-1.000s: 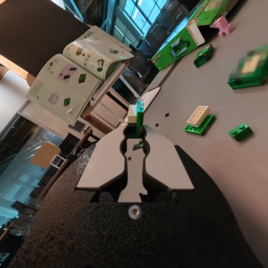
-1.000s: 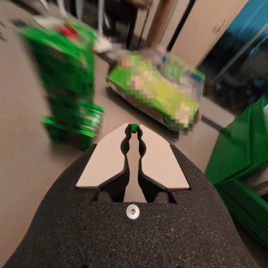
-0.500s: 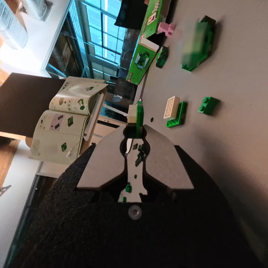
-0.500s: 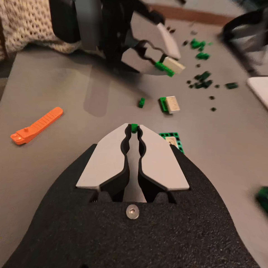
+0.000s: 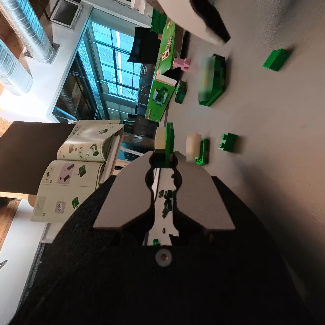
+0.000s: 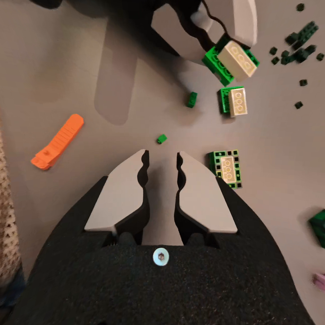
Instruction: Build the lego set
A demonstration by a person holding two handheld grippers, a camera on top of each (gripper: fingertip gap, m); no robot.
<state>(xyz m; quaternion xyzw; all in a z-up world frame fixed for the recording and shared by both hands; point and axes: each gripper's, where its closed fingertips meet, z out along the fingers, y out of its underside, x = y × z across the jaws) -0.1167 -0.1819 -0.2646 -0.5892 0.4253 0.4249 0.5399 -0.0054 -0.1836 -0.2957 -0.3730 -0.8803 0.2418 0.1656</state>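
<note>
My left gripper (image 5: 164, 154) is shut on a small assembly, a green plate with a cream brick (image 5: 164, 140) on it, held in the air above the grey table; it also shows in the right wrist view (image 6: 232, 59). My right gripper (image 6: 162, 153) is open and empty, just above the table. A tiny green piece (image 6: 162, 139) lies on the table right in front of its fingertips. A second green plate with a cream brick (image 6: 233, 102) and a green and black plate with a cream brick (image 6: 226, 168) lie on the table to the right.
An orange brick separator (image 6: 58, 142) lies to the left. Dark green small pieces (image 6: 299, 45) are scattered at the far right. A small green brick (image 6: 191, 99) lies ahead. An open instruction booklet (image 5: 79, 168), green boxes (image 5: 158, 98) and a pink figure (image 5: 182, 63) stand beyond. Tip to tip, the grippers are about 12 cm apart. Between my right fingertips and the orange brick separator (image 6: 58, 142) there is roughly 10 cm.
My right gripper has opened and let go of the tiny green piece, which now lies on the table before it. It swung down over the table. The left gripper keeps its hold.
</note>
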